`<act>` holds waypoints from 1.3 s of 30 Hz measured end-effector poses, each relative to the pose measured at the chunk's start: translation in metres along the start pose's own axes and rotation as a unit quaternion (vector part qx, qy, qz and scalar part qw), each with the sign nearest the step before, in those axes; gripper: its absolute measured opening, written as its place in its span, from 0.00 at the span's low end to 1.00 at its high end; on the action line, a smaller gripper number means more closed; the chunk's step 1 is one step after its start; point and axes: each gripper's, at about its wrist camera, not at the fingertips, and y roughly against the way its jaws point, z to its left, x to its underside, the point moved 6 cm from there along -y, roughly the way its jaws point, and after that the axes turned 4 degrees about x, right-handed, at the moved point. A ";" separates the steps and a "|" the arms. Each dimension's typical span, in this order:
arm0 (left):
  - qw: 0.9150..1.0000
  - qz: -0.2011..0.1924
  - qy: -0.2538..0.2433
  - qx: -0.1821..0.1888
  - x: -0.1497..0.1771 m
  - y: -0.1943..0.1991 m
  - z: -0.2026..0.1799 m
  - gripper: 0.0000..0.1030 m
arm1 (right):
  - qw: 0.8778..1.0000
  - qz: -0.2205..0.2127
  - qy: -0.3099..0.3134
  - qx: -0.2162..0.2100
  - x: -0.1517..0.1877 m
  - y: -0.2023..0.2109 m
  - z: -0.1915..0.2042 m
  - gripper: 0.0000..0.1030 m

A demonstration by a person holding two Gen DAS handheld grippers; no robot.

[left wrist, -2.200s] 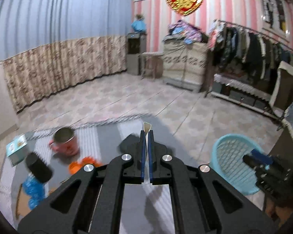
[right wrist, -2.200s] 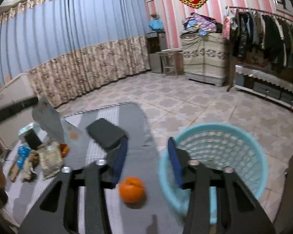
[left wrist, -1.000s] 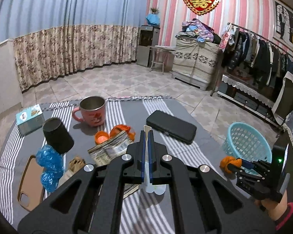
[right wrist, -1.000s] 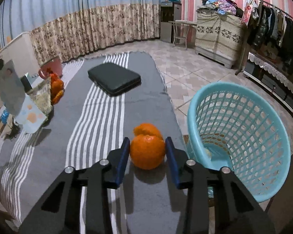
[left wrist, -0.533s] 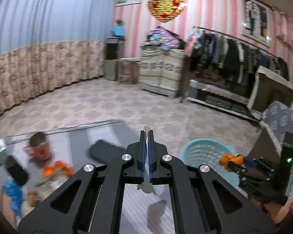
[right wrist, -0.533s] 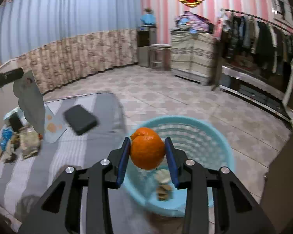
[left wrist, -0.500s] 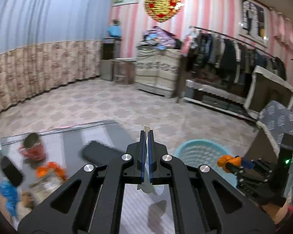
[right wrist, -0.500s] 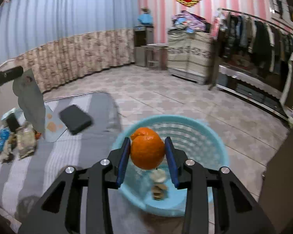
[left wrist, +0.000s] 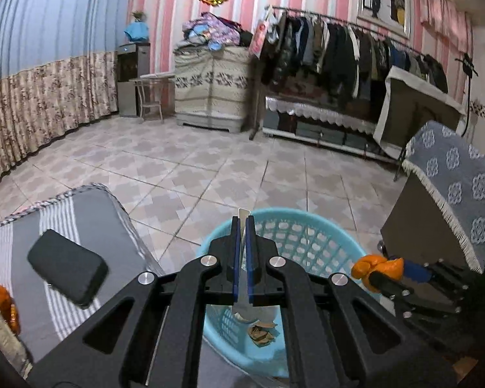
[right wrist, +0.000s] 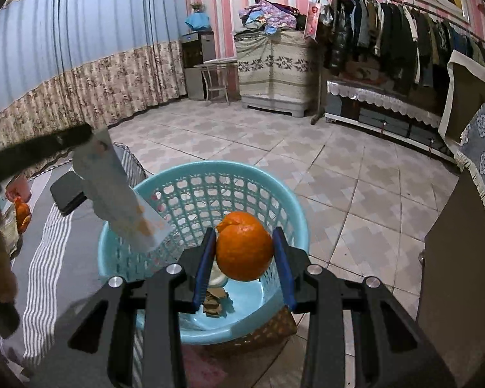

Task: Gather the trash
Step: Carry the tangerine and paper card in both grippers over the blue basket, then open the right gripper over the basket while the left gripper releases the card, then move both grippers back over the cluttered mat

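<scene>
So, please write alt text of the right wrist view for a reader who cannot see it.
The right gripper holds a round orange fruit above a light blue plastic lattice basket on a tiled floor. At left, the left gripper holds a flat pale paper wrapper over the basket's rim.

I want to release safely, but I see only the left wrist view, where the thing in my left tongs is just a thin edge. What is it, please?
Observer: The left tongs pinch a flat pale wrapper with orange marks. It hangs down from its top end.
Operator: Is it over the basket?
Observer: Its lower end overlaps the left side of the blue basket opening, so probably yes. I cannot confirm the depth.
Operator: And the right tongs?
Observer: The right tongs grip an orange between both pads, and it shows above the middle of the basket.
</scene>
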 end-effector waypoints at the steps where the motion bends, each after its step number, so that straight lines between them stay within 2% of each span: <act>1: 1.000 0.005 0.003 0.002 0.002 -0.006 0.001 0.02 | 1.000 0.001 -0.003 -0.001 0.000 -0.003 0.000 0.35; 3: 1.000 0.013 0.008 0.001 0.004 -0.013 0.005 0.03 | 1.000 0.003 -0.008 -0.002 0.001 -0.007 0.001 0.35; 4: 1.000 0.016 0.009 0.000 0.005 -0.015 0.007 0.07 | 1.000 0.004 -0.012 -0.003 0.002 -0.009 0.003 0.35; 6: 1.000 0.015 0.007 -0.008 0.003 -0.014 0.010 0.28 | 1.000 0.005 -0.016 -0.004 0.003 -0.014 0.004 0.35; 7: 1.000 0.010 0.005 -0.016 0.001 -0.011 0.012 0.48 | 1.000 0.005 -0.016 -0.004 0.004 -0.016 0.005 0.35; 8: 1.000 0.003 0.004 -0.024 0.000 -0.008 0.014 0.62 | 1.000 0.006 -0.017 -0.005 0.003 -0.019 0.007 0.35; 12: 0.999 -0.007 0.005 -0.048 -0.007 0.003 0.029 0.74 | 1.000 0.007 -0.017 -0.007 0.004 -0.026 0.015 0.35; 16: 0.997 -0.017 0.016 -0.068 -0.013 0.016 0.050 0.93 | 1.000 0.006 -0.014 -0.008 0.004 -0.028 0.023 0.35; 22: 0.995 -0.017 0.016 -0.096 -0.012 0.030 0.072 0.95 | 1.000 0.013 -0.018 -0.008 0.000 -0.039 0.034 0.36; 25: 0.994 -0.014 0.018 -0.103 -0.008 0.036 0.080 0.95 | 1.000 0.019 -0.017 -0.008 -0.004 -0.045 0.040 0.39; 26: 0.994 -0.013 0.019 -0.105 -0.007 0.039 0.082 0.95 | 1.000 0.020 -0.018 -0.010 -0.005 -0.047 0.043 0.45; 28: 0.994 -0.013 0.021 -0.109 -0.003 0.045 0.087 0.95 | 1.000 0.015 -0.019 -0.008 -0.006 -0.046 0.046 0.70; 34: 0.992 -0.023 0.035 -0.121 0.004 0.068 0.107 0.95 | 1.000 0.001 -0.004 0.005 -0.008 -0.039 0.057 0.85; 39: 0.989 -0.039 0.051 -0.130 0.009 0.093 0.122 0.95 | 1.000 -0.005 0.003 0.005 -0.008 -0.028 0.067 0.88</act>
